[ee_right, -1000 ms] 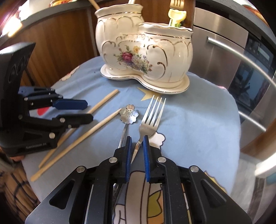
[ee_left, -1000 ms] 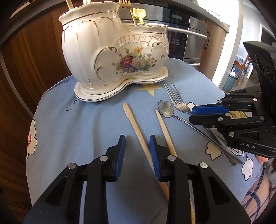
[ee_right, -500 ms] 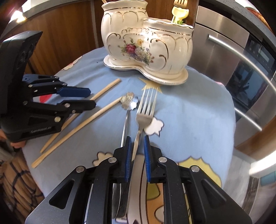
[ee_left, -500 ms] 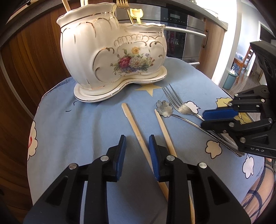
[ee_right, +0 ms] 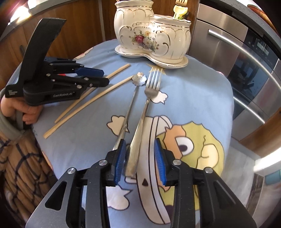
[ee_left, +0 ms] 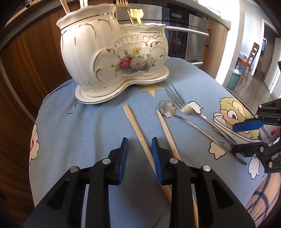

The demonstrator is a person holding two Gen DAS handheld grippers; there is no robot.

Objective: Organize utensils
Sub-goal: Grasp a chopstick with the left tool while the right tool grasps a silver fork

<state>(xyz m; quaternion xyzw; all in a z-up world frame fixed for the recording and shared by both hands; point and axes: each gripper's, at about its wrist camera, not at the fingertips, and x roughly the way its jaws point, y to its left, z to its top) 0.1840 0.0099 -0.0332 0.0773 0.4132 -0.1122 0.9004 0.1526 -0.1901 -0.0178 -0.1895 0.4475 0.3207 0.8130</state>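
right claw (ee_right: 140, 154) pulled back, just opening, fork (ee_right: 145, 105) handle between pads, ungripped

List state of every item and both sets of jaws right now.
Ceramic holder: upright on its saucer, utensils inside.
Silver fork: flat on cloth, handle between right jaws, not gripped.
Flower spoon: flat beside fork.
Two chopsticks: flat, loose.
Left gripper: jaws open, empty.
Right gripper: jaws just opened.

In front of the floral ceramic utensil holder (ee_left: 116, 57) lie two bamboo chopsticks (ee_left: 138, 133), one steel fork (ee_left: 182, 105) and one flower-headed spoon (ee_left: 166, 108); inside it stand one gold fork (ee_left: 123, 7) and one yellow spoon (ee_left: 137, 14)
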